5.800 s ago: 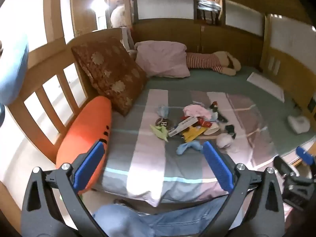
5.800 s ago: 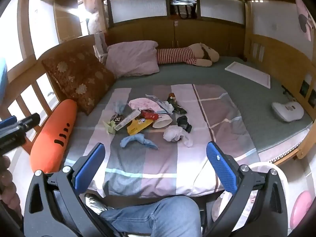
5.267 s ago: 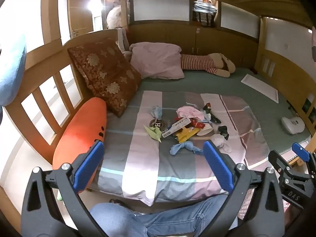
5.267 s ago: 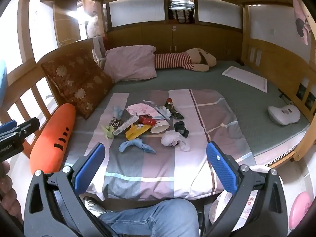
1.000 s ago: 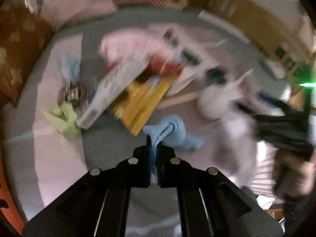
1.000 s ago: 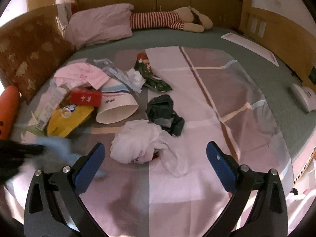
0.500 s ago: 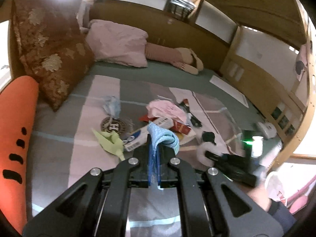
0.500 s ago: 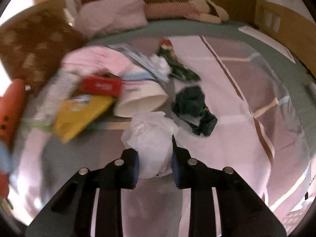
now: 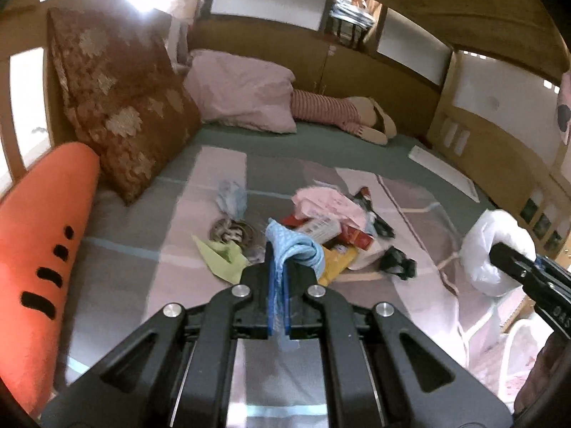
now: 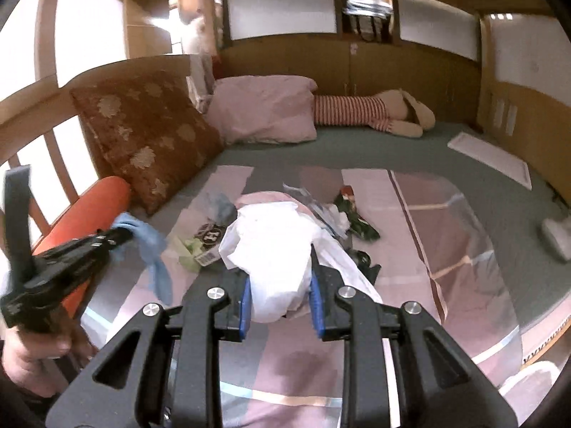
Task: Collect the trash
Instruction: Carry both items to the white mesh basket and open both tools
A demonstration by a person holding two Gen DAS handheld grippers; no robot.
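Both hand-held grippers have lifted clear of the bed (image 9: 150, 285) since a moment ago: the left hand-held gripper (image 9: 278, 281) pinches the blue cloth (image 9: 296, 246), which droops limp, and the right hand-held gripper (image 10: 280, 297) squeezes the white crumpled bag (image 10: 274, 246). Both look light, soft and crushable, so a grip through the bunched middle seems safest. The remaining trash pile (image 9: 339, 228) lies mid-bed.

My left gripper (image 9: 278, 274) blocks part of the yellow packet (image 9: 335, 264) and the blue rag's (image 9: 294, 246) pinched end. White wad (image 10: 274, 249) covers most of the trash pile (image 10: 321, 214) from the right wrist. Carrot cushion (image 9: 39, 249) is cut off by the frame edge. Shelf items (image 9: 348, 3) are too blurred to identify.
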